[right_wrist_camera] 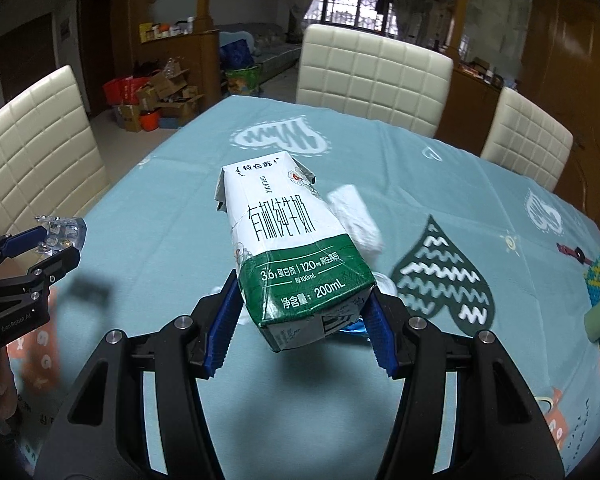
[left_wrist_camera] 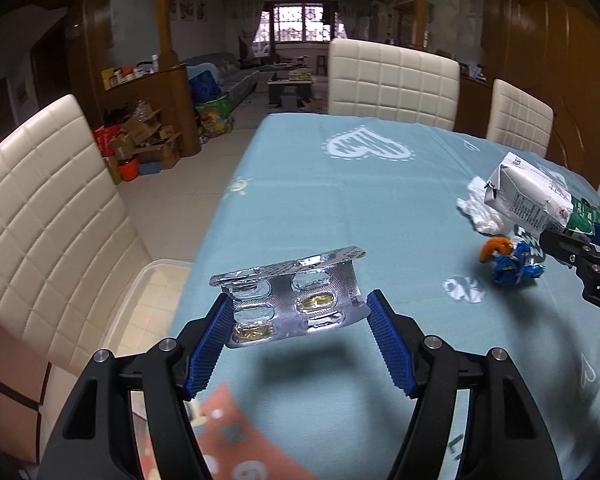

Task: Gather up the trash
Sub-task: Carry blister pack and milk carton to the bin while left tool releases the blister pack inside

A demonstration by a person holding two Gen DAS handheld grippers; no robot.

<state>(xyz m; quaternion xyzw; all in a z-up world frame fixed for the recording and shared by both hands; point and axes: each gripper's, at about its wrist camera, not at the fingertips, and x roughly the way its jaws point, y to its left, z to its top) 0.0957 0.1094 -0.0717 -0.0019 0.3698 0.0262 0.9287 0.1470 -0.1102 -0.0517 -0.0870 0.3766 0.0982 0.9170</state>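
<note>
Left wrist, jaws clamp blister pack (left_wrist_camera: 296, 304), right jaws clamp milk carton (right_wrist_camera: 288, 248).

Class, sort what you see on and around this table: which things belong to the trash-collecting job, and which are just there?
Job: blister pack in left gripper; milk carton in right gripper; crumpled tissue; blue wrapper; clear bin.
Lying about: chairs; tablecloth.
</note>
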